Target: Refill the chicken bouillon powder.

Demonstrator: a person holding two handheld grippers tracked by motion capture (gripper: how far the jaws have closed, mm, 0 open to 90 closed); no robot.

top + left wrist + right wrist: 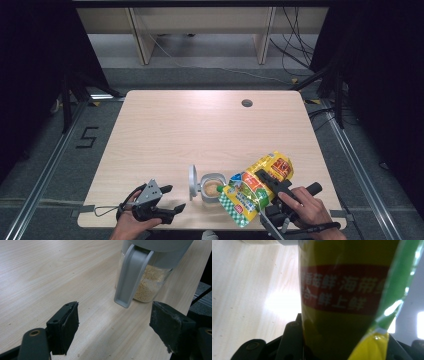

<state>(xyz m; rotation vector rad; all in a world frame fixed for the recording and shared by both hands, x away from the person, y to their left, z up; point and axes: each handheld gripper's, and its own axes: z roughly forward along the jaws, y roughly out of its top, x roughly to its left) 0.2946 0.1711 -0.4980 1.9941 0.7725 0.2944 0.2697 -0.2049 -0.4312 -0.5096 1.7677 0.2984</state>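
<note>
Seasoning pouch: the yellow-and-green pouch (256, 189) is tilted in the air at the table's near right, its green spout corner (235, 176) touching or just over the rim of the jar; in the right gripper view its red band of white characters (342, 290) faces the camera
Right gripper: the right gripper (272, 187) is clamped across the pouch's middle, jaws partway closed with the foil pressed between them; the person's right hand (307, 206) carries it from the table's near edge
Jar: the small glass jar (212, 186) stands upright near the front edge, partly filled with pale granules (146, 287); its grey flip lid (192, 182) stands open on the left side
Left gripper: the left gripper (167, 200) rests low just left of the jar, jaws wide apart and holding nothing; in the left gripper view the jar sits ahead of its black pads (66, 327), apart from them
Spill risk: the jar mouth is narrow and the pouch soft; a steeper tilt or harder squeeze likely sends granules over the rim onto the wooden table (200, 125)
Tip risk: nothing steadies the jar; a nudge from the spout could push it over
Edge risk: the jar stands near the table's front edge; a knocked jar may roll off
</note>
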